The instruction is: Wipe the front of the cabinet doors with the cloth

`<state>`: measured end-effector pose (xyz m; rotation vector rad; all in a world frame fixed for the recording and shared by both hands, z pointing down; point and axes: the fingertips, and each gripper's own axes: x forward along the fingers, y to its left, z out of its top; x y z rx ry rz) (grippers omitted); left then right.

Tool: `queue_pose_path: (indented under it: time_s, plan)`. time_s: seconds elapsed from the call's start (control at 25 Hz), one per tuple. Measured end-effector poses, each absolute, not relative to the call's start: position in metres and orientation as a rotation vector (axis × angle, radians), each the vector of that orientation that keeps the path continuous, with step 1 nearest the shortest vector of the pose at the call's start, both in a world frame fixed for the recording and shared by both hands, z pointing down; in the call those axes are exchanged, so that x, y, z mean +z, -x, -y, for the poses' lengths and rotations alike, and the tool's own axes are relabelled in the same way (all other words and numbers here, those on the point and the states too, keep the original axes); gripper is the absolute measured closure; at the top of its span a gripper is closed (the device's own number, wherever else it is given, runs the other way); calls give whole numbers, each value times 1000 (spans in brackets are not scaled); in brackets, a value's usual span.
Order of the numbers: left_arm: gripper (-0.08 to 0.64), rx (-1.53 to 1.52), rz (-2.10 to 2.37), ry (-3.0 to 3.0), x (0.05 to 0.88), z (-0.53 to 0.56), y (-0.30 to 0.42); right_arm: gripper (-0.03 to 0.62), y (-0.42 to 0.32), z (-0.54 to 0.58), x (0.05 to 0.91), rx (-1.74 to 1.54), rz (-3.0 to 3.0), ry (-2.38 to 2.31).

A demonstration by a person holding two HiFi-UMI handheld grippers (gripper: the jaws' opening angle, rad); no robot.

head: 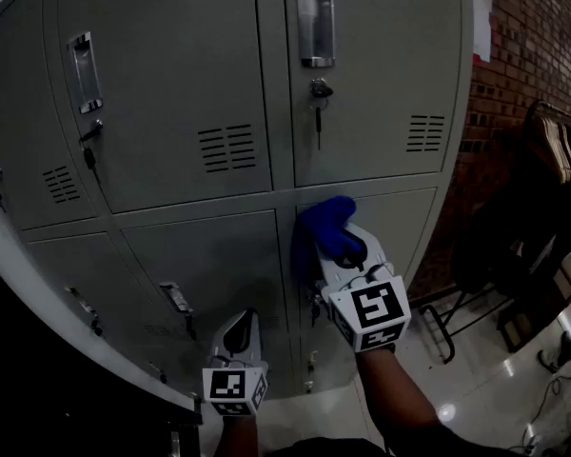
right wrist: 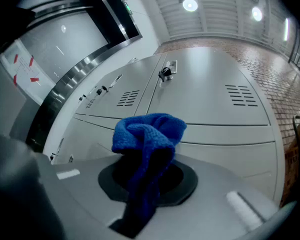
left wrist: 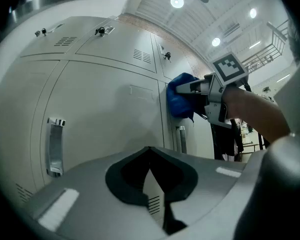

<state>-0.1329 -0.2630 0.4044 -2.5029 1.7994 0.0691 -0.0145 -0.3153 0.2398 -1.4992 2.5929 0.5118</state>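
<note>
Cloth (head: 324, 236), blue and bunched, clamped tight in right claw (head: 347, 253) and held against top left corner of lower right cabinet door (head: 404, 227), with left claw (head: 240, 329) lower down, jaws together, empty.

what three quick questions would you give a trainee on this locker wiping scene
1. Multiple choice: which gripper holds the blue cloth? A) left gripper B) right gripper C) neither
2. True or false: the left gripper is shut on a door handle.
3. Fill in: the cloth lies against the top of the ____ right door.
Key: 1 B. 2 false, its jaws are together on nothing. 3 lower.
</note>
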Motion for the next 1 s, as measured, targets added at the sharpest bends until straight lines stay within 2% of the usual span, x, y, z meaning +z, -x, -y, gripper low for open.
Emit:
queue_pose_path:
  time_s: [0.4, 1.0]
  plan:
    - [546, 85, -1816, 2499, 407, 261, 132, 537, -10, 320, 236, 544, -2565, 1545]
    - [546, 36, -1860, 2479, 415, 253, 137, 538, -84, 330, 229, 532, -2472, 1679]
